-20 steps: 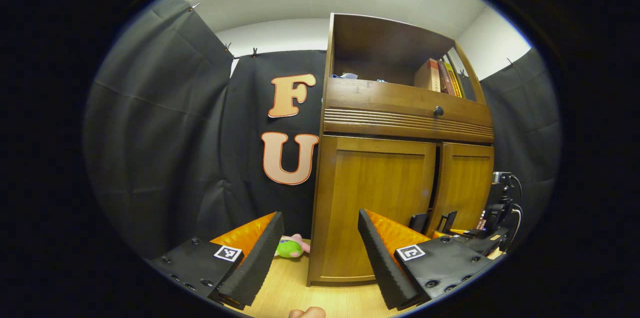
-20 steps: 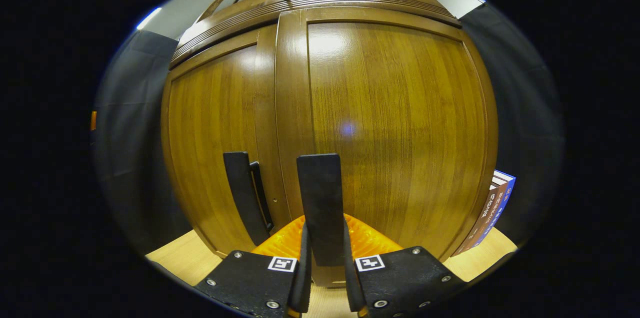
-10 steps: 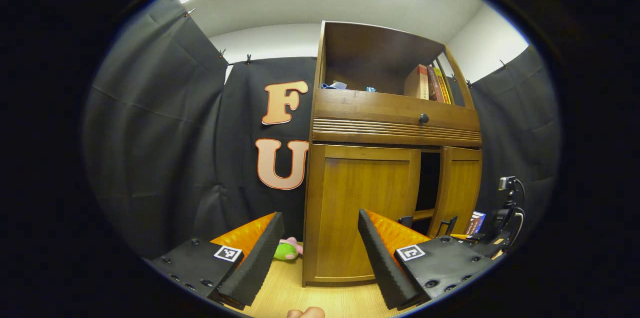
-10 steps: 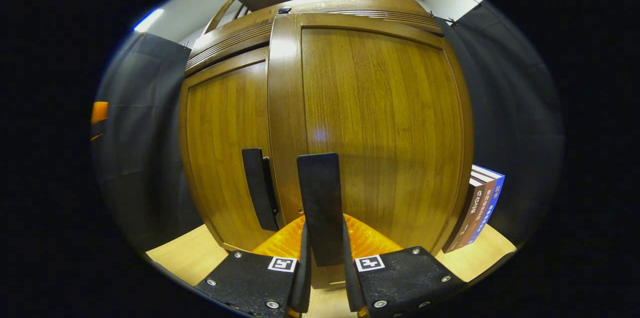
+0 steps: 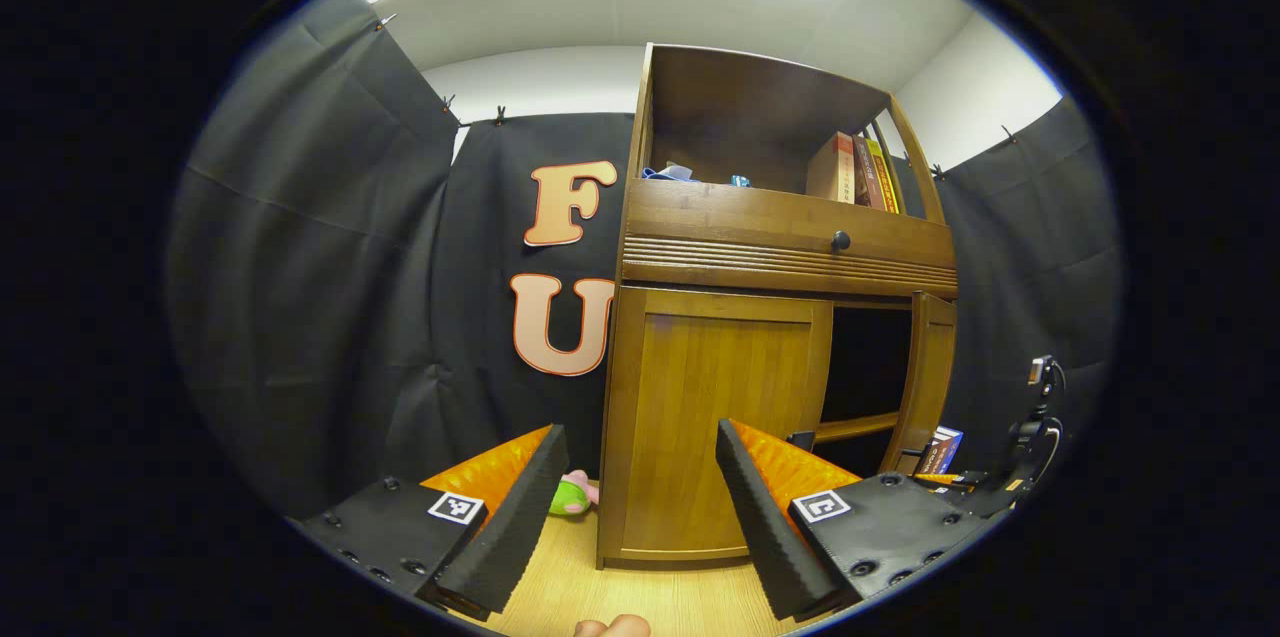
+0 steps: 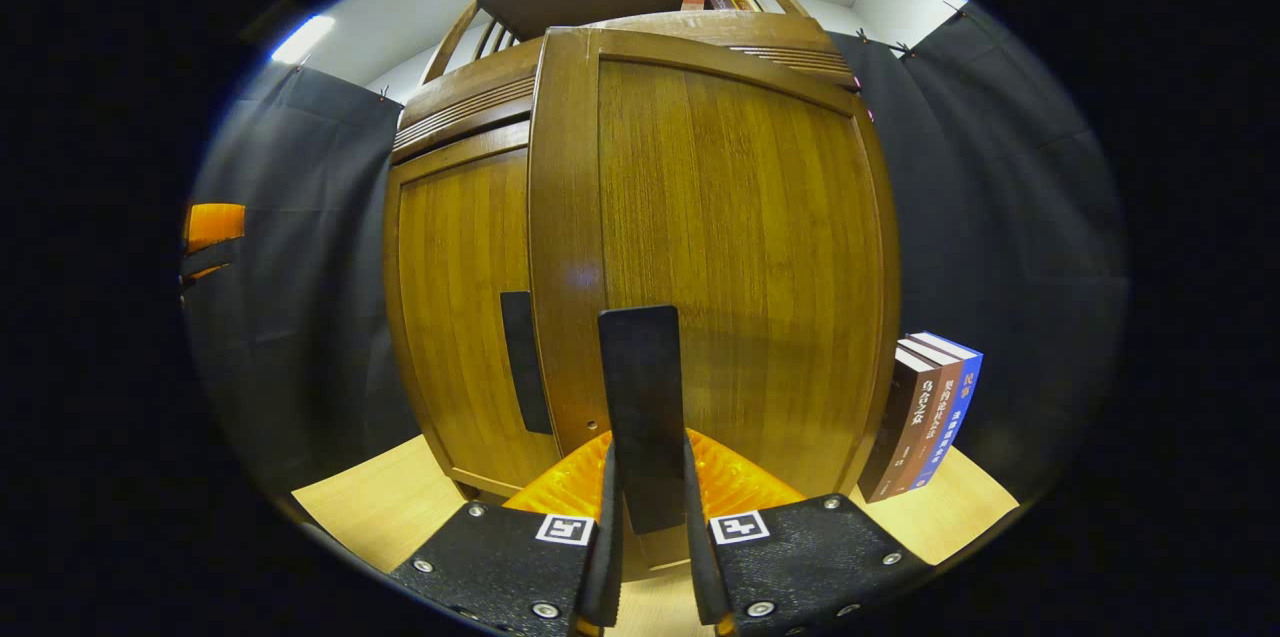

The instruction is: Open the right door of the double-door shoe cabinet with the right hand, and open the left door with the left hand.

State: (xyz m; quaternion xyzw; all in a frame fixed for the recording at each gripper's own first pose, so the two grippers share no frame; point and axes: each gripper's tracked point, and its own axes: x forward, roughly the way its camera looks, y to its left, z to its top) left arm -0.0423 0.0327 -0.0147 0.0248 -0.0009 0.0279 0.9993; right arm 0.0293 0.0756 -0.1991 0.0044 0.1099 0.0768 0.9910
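Note:
The brown wooden shoe cabinet (image 5: 780, 257) stands ahead in the left gripper view. Its left door (image 5: 715, 417) is closed. The right door (image 5: 930, 372) stands swung out, baring a dark inside (image 5: 865, 367) with a shelf board. My left gripper (image 5: 640, 507) is open and well short of the left door, holding nothing. In the right gripper view the right door (image 6: 740, 247) is close in front, and my right gripper (image 6: 648, 557) is shut on its flat black handle (image 6: 640, 417). The left door's handle (image 6: 522, 362) shows just behind the right door's edge.
A green plush toy (image 5: 572, 495) lies on the wooden floor left of the cabinet. Several books (image 6: 925, 417) stand upright right of the cabinet, behind the swung door. More books (image 5: 855, 172) sit on the upper open shelf, above a drawer knob (image 5: 840, 240).
The right door has swung out from nearly closed to wide open, with my right gripper shut on its handle throughout. My left gripper has stayed open and drawn back slightly.

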